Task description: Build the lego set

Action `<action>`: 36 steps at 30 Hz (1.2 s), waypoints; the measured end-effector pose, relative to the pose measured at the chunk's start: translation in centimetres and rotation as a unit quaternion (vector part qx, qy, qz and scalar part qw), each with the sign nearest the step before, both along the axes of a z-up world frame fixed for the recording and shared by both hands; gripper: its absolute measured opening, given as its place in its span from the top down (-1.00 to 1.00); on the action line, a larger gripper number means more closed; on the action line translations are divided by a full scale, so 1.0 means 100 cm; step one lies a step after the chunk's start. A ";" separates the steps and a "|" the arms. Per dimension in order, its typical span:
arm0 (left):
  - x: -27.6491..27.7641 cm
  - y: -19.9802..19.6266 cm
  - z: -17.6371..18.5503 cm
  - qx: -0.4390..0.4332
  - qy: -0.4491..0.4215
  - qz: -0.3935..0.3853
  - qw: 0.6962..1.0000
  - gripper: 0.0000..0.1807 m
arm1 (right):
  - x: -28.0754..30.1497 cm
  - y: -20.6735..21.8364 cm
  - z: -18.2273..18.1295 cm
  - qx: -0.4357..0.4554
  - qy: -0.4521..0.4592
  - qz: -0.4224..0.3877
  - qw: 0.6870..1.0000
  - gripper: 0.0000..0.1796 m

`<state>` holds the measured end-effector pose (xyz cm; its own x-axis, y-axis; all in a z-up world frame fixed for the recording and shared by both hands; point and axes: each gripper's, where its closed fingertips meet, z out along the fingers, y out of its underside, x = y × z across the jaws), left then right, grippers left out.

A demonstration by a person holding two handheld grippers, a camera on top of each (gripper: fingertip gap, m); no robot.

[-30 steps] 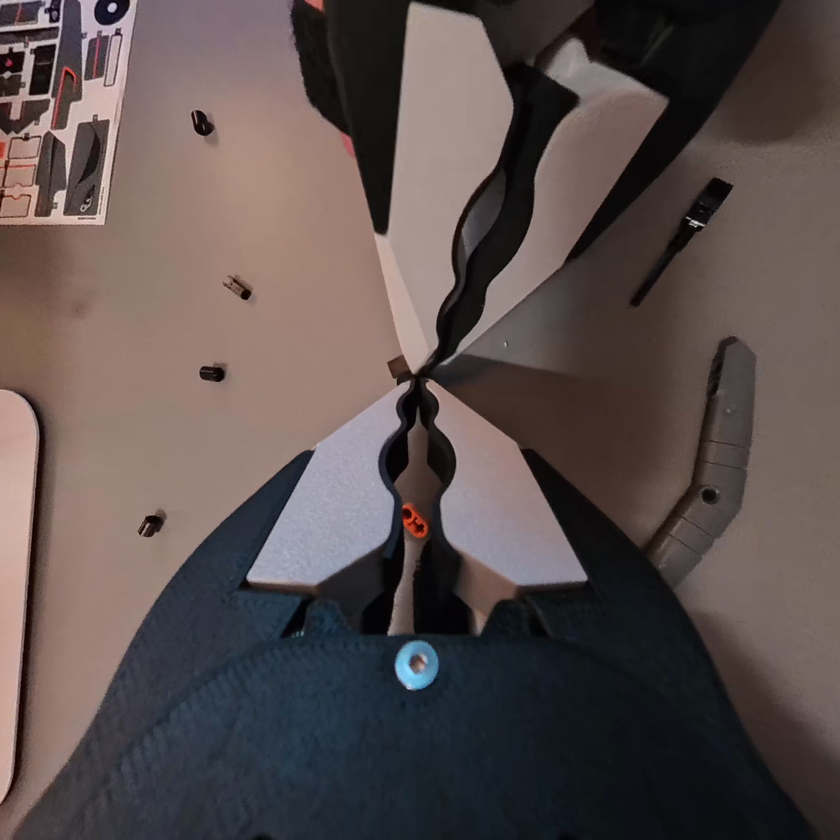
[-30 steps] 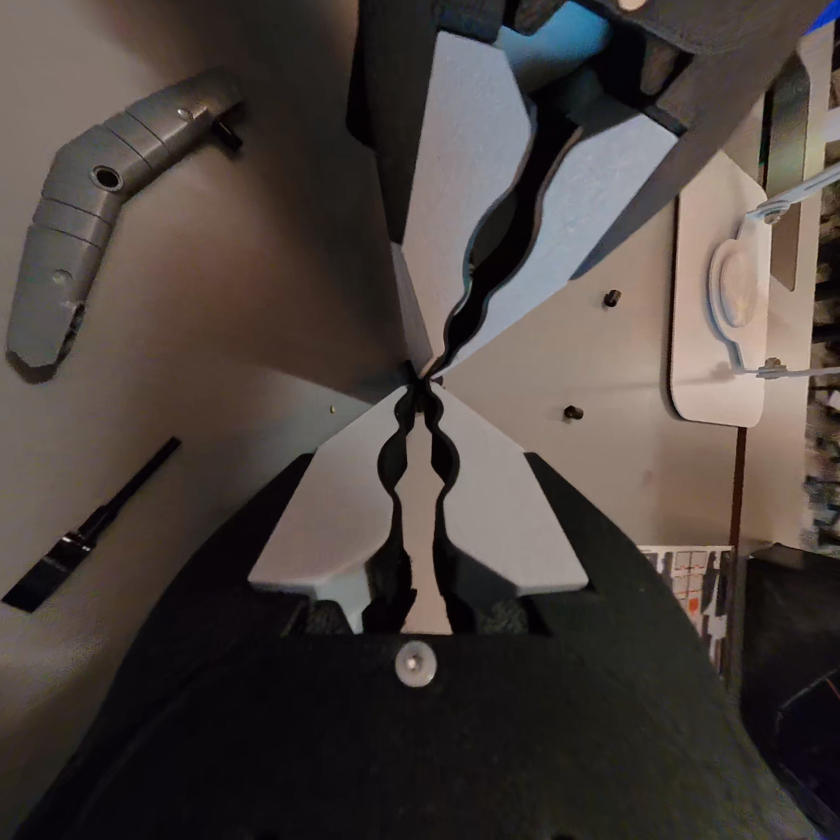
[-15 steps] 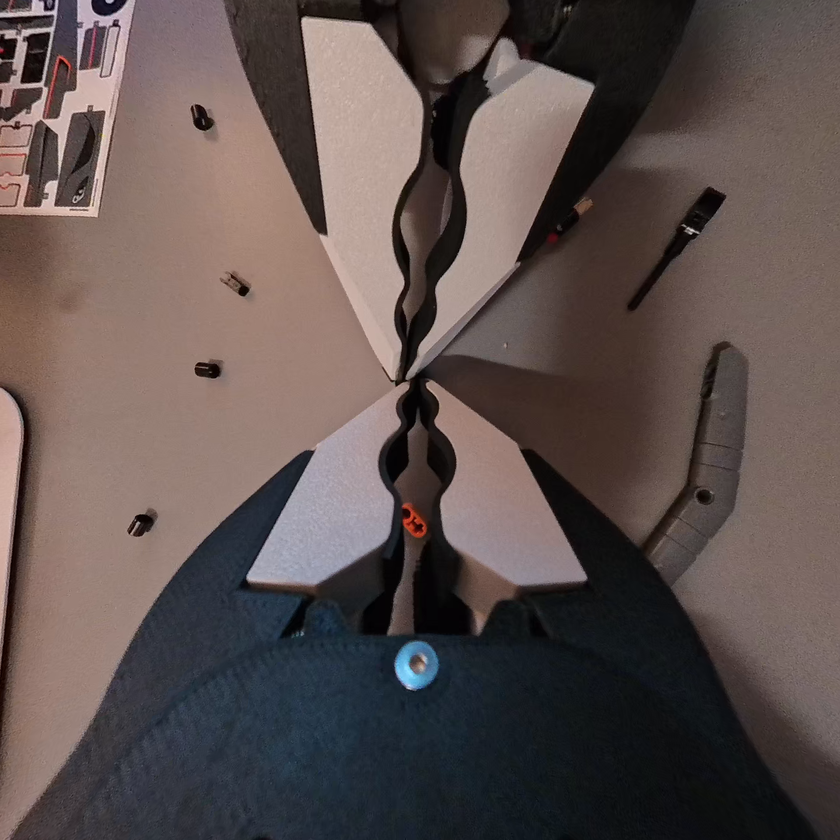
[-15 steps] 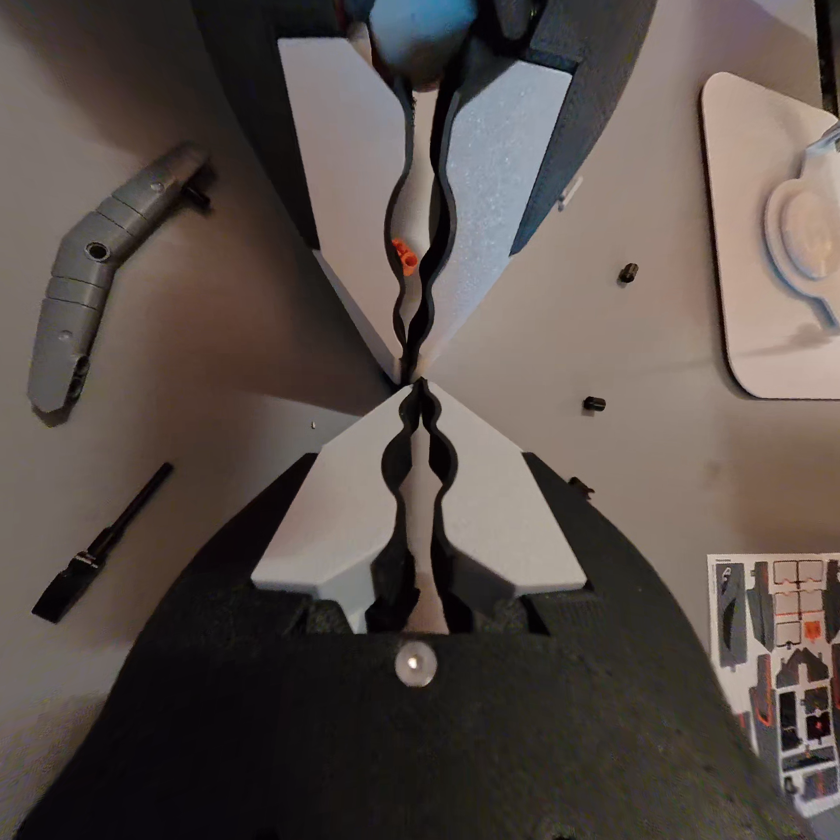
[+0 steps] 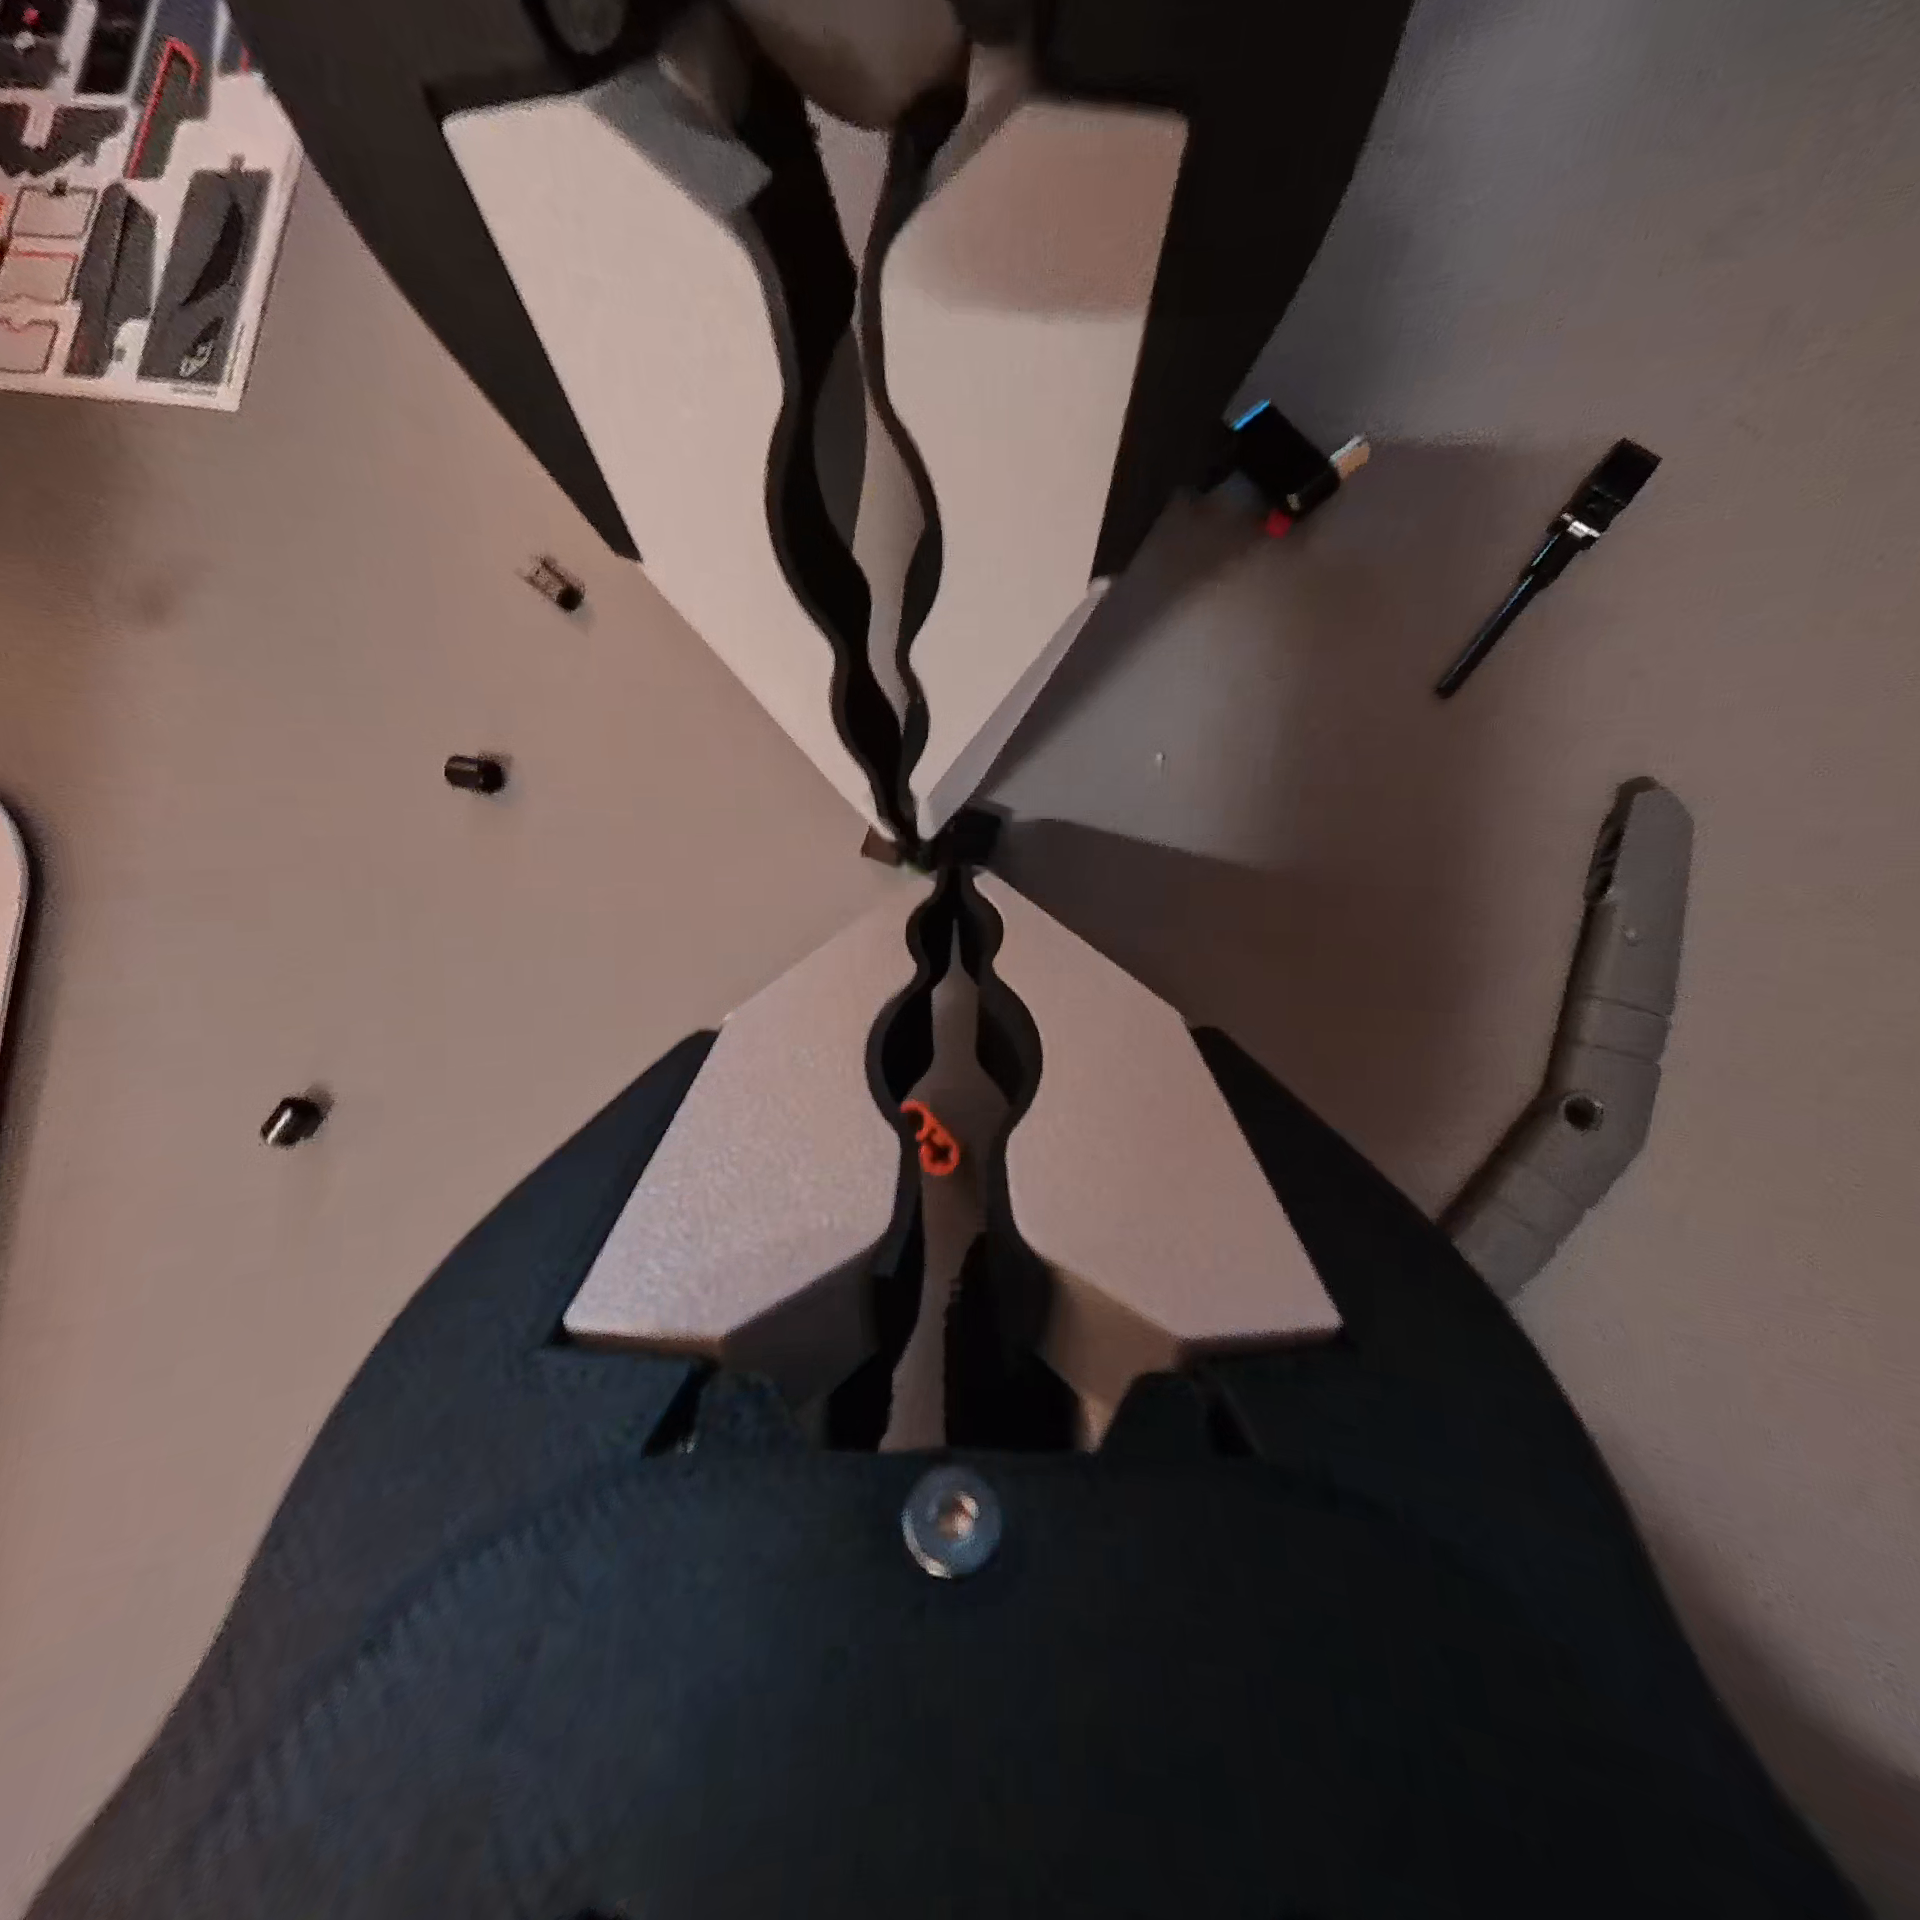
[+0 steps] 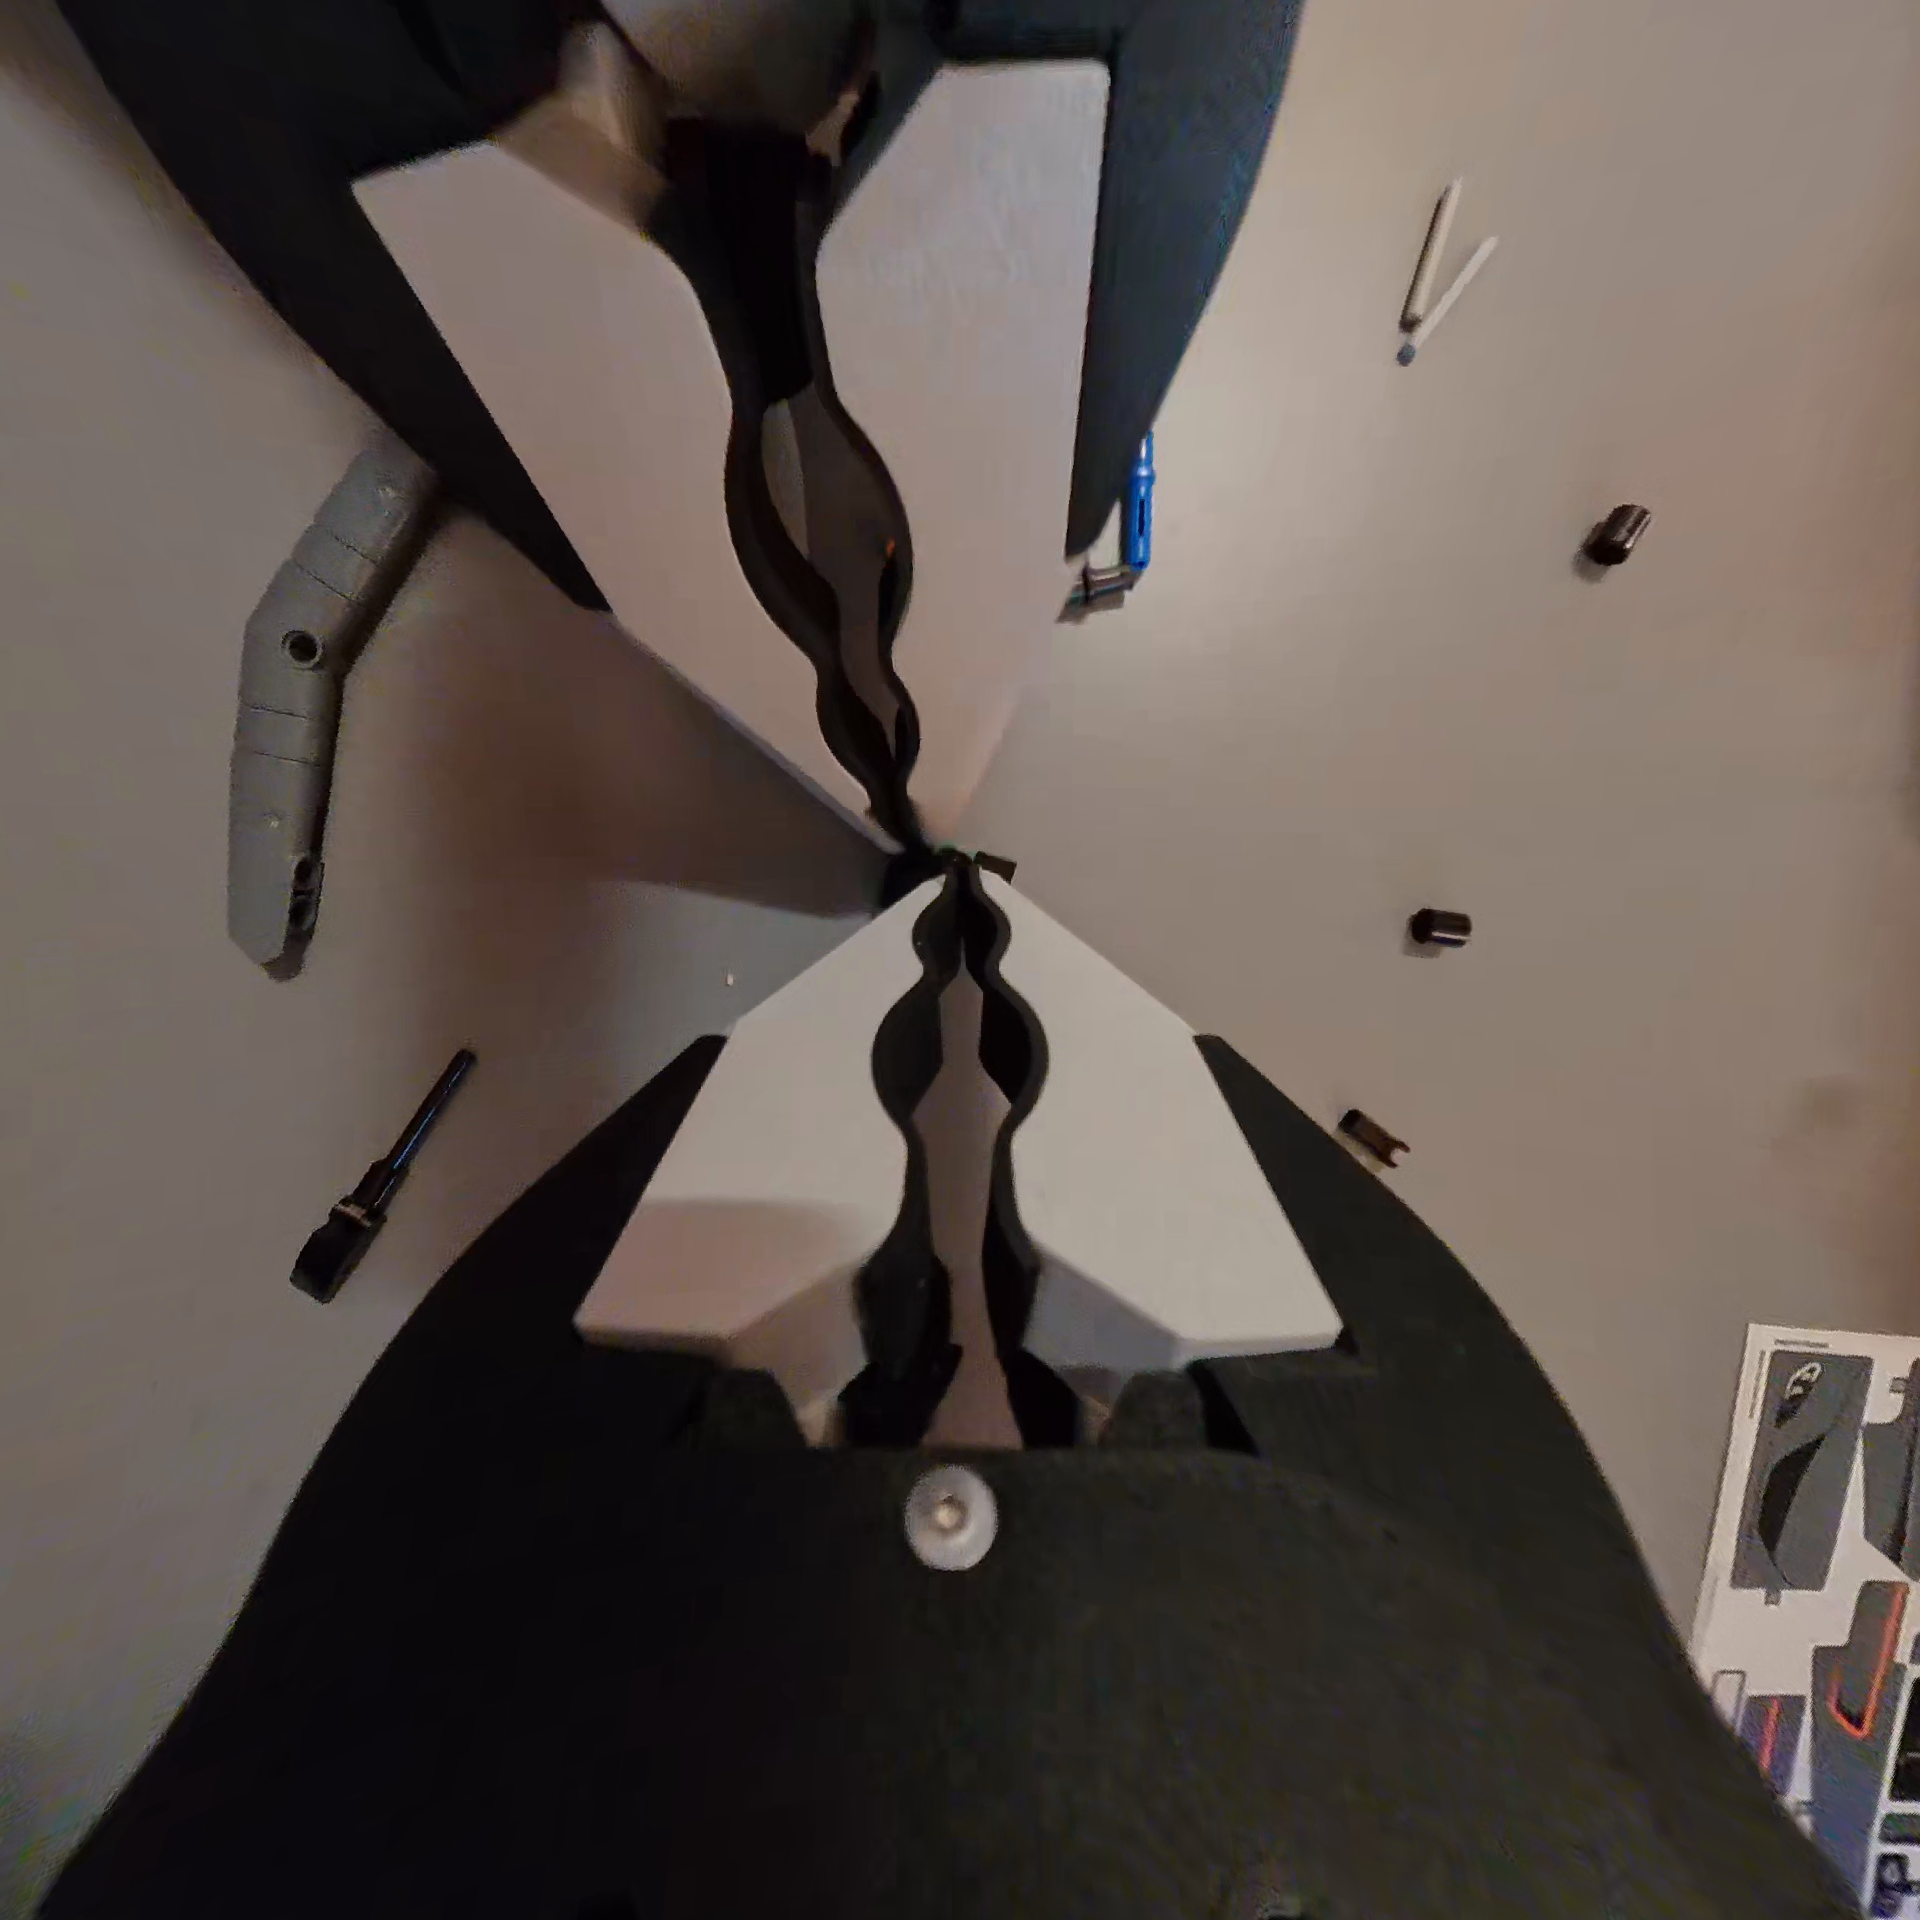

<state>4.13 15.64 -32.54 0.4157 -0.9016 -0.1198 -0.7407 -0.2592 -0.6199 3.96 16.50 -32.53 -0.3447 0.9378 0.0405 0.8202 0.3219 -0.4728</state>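
Lego pin (image 5: 975, 834), small and black, is being pinched where both tips meet above the worktop (image 5: 312, 935). Left hand-held gripper (image 5: 943, 883) and right hand-held gripper (image 6: 951, 883) are both clenched; pressing should be straight and gentle.

a: what's lying under everything?
b: a plain beige-grey table top (image 5: 260, 935) is filling both views, smooth and matte.
a: how's the light?
b: it's falling dim and warm, casting soft dark shadows (image 6: 665, 831) across the surface. a pale rounded board (image 5: 8, 935) is peeking in at the left edge.
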 end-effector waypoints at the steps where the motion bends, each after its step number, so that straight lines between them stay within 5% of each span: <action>1: -0.003 -0.001 0.000 0.000 0.000 0.006 1.000 1.00 | 0.000 0.000 0.000 -0.002 -0.006 0.000 1.000 1.00; 36: -0.005 0.005 -0.007 0.002 -0.001 0.032 0.999 1.00 | -0.002 -0.004 0.006 -0.062 0.069 -0.063 0.994 1.00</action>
<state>3.64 16.13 -33.20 0.4736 -0.8722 -0.1221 -0.7208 -0.3042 -0.6228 3.79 16.08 -31.97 -0.2241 0.9738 -0.0396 0.7742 0.1532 -0.6141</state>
